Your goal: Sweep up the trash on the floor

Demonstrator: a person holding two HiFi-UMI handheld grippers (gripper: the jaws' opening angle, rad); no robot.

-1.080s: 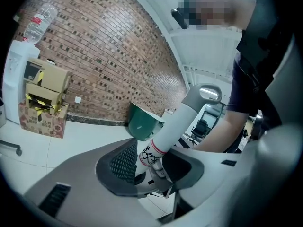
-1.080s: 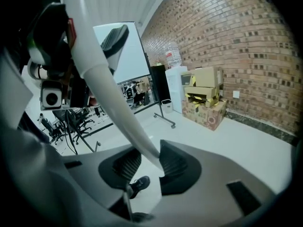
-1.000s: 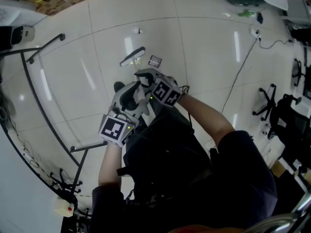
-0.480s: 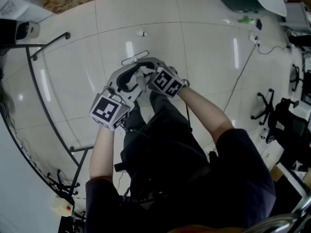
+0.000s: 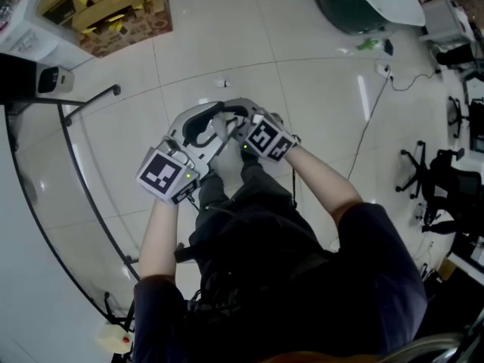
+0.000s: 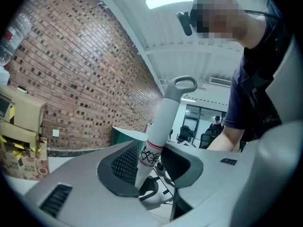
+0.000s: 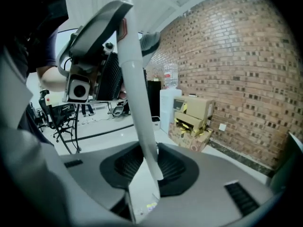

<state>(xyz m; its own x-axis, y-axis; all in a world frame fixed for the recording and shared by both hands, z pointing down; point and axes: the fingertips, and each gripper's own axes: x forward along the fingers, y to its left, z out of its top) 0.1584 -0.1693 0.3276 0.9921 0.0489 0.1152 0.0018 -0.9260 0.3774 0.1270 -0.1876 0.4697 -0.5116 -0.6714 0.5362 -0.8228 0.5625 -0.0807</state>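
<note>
Left claw: your left claw (image 6: 150,161) is closed partway on a white round tube handle (image 6: 163,122) with a grey loop at its top and a red-edged label; both pads press its sides
Right claw: your right claw (image 7: 149,167) has just been closing, and its pads grip a white flat bar handle (image 7: 137,98) that rises steeply between them
Your hands: in the head view both claws sit close side by side in front of your body, above the pale tiled floor (image 5: 318,97); the handles' lower ends are hidden there
Trash: a small white scrap (image 5: 221,84) lies on the floor just far of the claws, apart from both
Left side: a black metal tube frame (image 5: 91,104) curves along the floor at your left
Far left: brown cardboard boxes (image 5: 98,6) with yellow tape stand by the red brick wall (image 6: 80,65)
Far right: a dark green round bin (image 5: 344,10) stands with a white lid over it; a thin cable (image 5: 370,119) runs across the floor near it
</note>
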